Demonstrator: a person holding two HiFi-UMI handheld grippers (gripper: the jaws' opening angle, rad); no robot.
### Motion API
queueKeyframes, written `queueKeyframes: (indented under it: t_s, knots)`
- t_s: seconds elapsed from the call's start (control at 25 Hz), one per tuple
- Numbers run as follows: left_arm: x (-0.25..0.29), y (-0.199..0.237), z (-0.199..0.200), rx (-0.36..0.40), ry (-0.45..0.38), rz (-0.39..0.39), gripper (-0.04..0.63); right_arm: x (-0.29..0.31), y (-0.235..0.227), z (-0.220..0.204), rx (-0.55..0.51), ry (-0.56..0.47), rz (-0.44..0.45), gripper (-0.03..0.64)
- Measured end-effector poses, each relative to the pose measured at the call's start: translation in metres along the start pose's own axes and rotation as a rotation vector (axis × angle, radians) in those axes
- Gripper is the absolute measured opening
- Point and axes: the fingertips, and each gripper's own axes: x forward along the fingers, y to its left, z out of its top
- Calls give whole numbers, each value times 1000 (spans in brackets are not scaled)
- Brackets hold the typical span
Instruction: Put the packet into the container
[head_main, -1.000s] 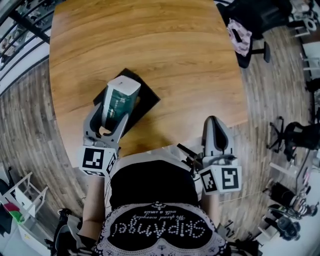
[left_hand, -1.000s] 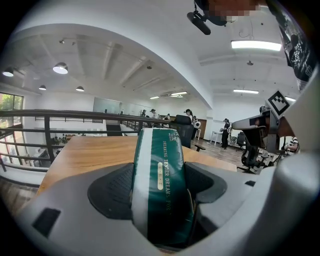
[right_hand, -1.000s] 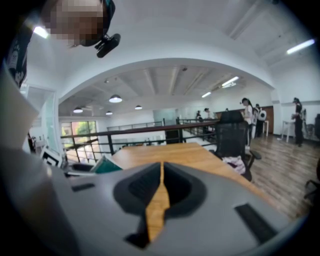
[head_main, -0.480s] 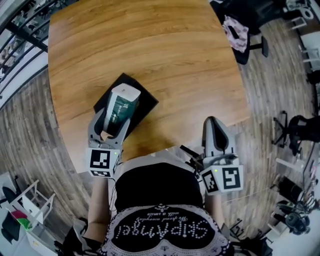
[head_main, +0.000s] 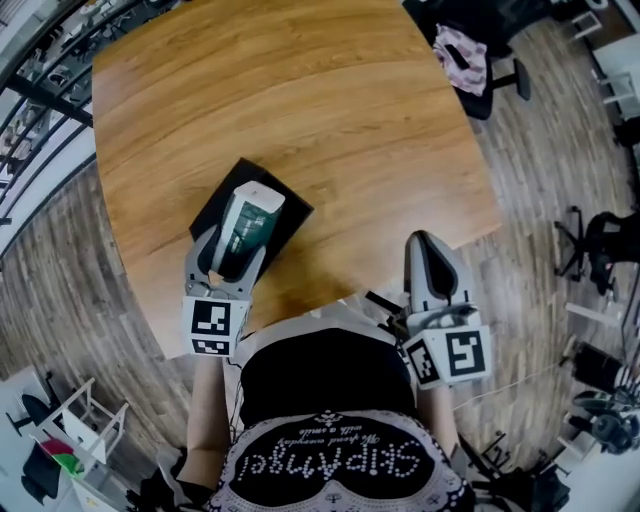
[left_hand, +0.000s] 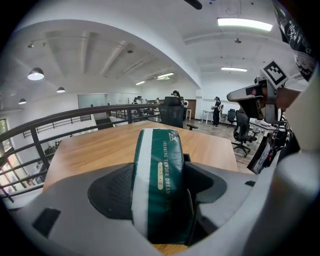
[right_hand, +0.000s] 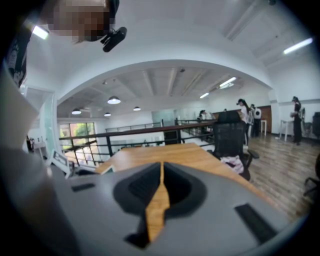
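You wear a black top (head_main: 315, 385) with white looping script printed across it and a small white ornament beside the lettering. A pale band (head_main: 300, 318) runs along the top's front edge.

Your left gripper (head_main: 238, 245) and right gripper (head_main: 426, 245) share 1 design: a smooth light grey shell that narrows toward 2 jaws. Each jaw is lined with a dark, finely textured pad (left_hand: 112, 192).

Each gripper has a white cube at its back end, the left cube (head_main: 212, 326) and the right cube (head_main: 450, 357), both bearing black square markers. Thin black cables (head_main: 383, 306) stick out beside the right gripper's base.
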Motion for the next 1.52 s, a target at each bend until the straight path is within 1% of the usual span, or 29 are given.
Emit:
queueKeyframes:
  t_s: [0.44,0.76,1.0,1.2,1.32,1.52]
  knots:
    - [15,-11,-10,46,108,-35,342,-6,-3,-1,6,-5,-4,40]
    - [25,-12,-20,39,159,-60,342,-10,-2,-2,6,-4,-8,40]
    - [34,-15,-32,86,209,-61,342,-12,-4,-3,8,-5,-16,40]
    - [41,-17,-40,103,237,-55,342,-13,-6,-4,9,-2,-20,40]
    - [42,-19,-44,126,256,-55,342,-12,-6,-4,10,-2,-18,40]
    - [44,-18,-49,113,302,-45,342,-11,-1,-3,9,-4,-6,40]
